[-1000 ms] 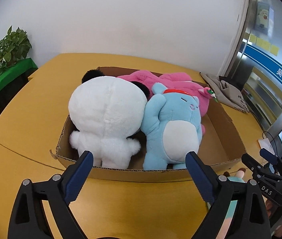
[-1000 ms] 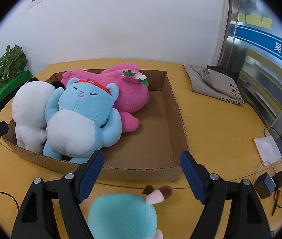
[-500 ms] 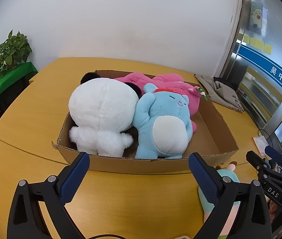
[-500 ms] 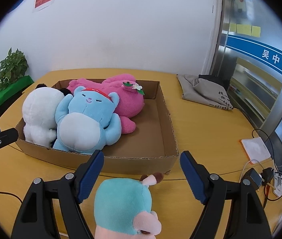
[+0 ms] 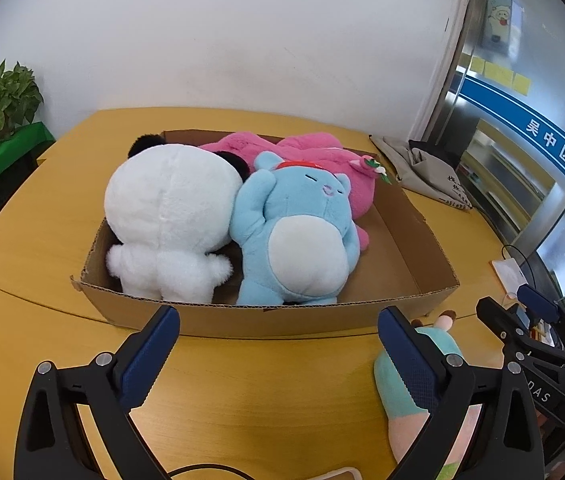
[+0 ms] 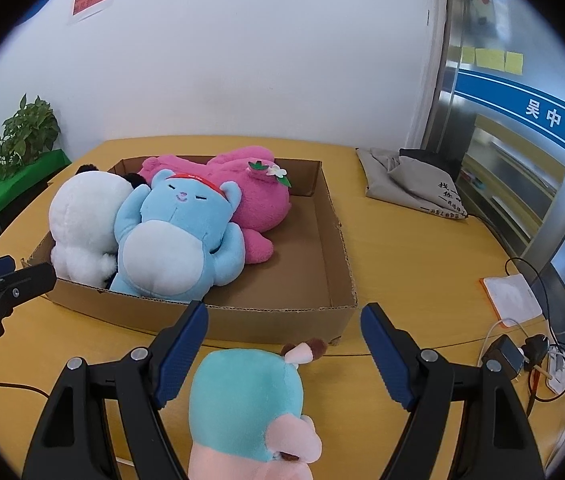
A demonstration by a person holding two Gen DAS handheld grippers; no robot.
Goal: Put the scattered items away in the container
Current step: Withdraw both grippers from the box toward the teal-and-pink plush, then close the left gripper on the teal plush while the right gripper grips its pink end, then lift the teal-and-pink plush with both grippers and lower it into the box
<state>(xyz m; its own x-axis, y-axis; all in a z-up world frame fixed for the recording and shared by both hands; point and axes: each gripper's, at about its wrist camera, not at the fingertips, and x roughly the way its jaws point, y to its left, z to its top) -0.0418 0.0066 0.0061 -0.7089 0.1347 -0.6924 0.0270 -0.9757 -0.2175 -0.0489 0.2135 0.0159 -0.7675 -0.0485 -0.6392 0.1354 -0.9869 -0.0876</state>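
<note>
- Right gripper (image 6: 282, 326): jaws spread wide and holding nothing; the blue pads stand either side of the teal plush toy (image 6: 248, 396) without pressing on it, a stance that reads as lined up for a grasp.
- Teal plush toy: lies on the table just in front of the box's near wall, outside it; teal body, pink lower part, a small pink-and-brown tuft toward the box. It appears to be the one item not yet put away.
- Left gripper (image 5: 278, 338): also released and empty, hovering over bare tabletop short of the box's near wall, clear of the right gripper's working space.
- Cardboard box (image 6: 336, 236): shallow, open-topped, serving as the container. Its left and rear parts are filled; the right-hand floor is bare, the likely place for the last toy.
- Contents: a white plush (image 5: 170, 216) at left, a blue plush (image 5: 298, 236) on its back leaning against it, and a pink plush (image 5: 322, 156) lying across the rear.
- Table (image 5: 42, 216): yellow wood-look top, smooth and level; soft toys should slide and settle on it without rolling.
- Surroundings: a folded grey cloth bag (image 6: 410, 184) right of the box, a white pad (image 6: 512, 292) and charger cables (image 6: 522, 354) at the table's right edge, a potted plant (image 6: 22, 136) on a green surface at left, a white wall behind, and a glazed partition with a blue band at right.
</note>
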